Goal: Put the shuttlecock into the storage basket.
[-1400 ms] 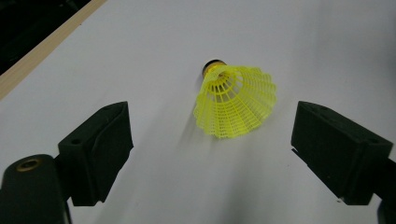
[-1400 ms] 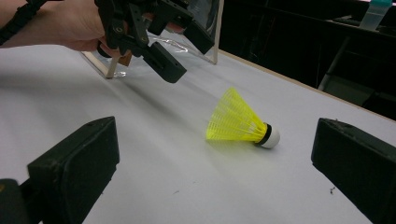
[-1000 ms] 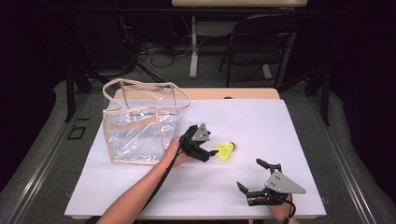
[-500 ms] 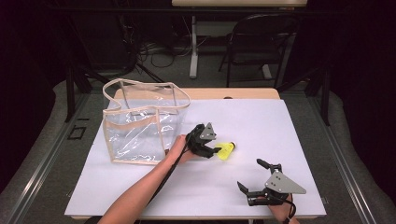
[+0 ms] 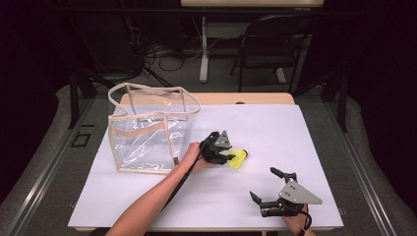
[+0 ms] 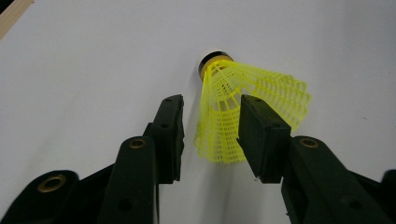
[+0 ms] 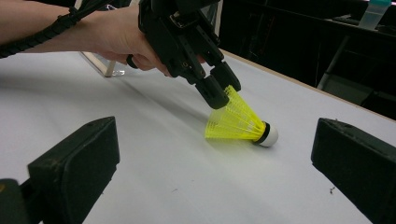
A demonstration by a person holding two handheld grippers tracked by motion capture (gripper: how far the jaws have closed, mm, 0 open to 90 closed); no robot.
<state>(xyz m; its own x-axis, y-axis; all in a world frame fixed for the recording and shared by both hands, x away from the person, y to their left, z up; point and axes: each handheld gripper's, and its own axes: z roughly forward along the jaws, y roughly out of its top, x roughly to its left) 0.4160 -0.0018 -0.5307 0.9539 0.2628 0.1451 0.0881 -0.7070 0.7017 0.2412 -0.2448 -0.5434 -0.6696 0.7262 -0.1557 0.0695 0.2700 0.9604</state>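
A yellow plastic shuttlecock [image 5: 239, 158] with a white cork lies on its side on the white tabletop [image 5: 295, 128]. My left gripper [image 5: 229, 158] reaches it from the left, jaws straddling the mesh skirt. In the left gripper view the shuttlecock [image 6: 224, 88] sits between the jaws of that gripper [image 6: 212, 106]: one pad touches the skirt, while a small gap remains at the other. These jaws have just been closing around it. Near the front edge my right gripper [image 5: 263, 183] rests open and empty. Its own view looks at the shuttlecock [image 7: 243, 122] past its wide jaws [image 7: 215, 161], with the left gripper [image 7: 223, 91] above the skirt.
A clear plastic tote bag [image 5: 147, 132] with beige trim and handles stands upright at the table's left, just behind the left hand. Beyond the table's far edge are a dark chair [image 5: 268, 39], cables and table legs on the floor.
The left gripper moved right and slightly down onto the shuttlecock, and its jaws narrowed around the skirt. The right gripper stayed where it was.
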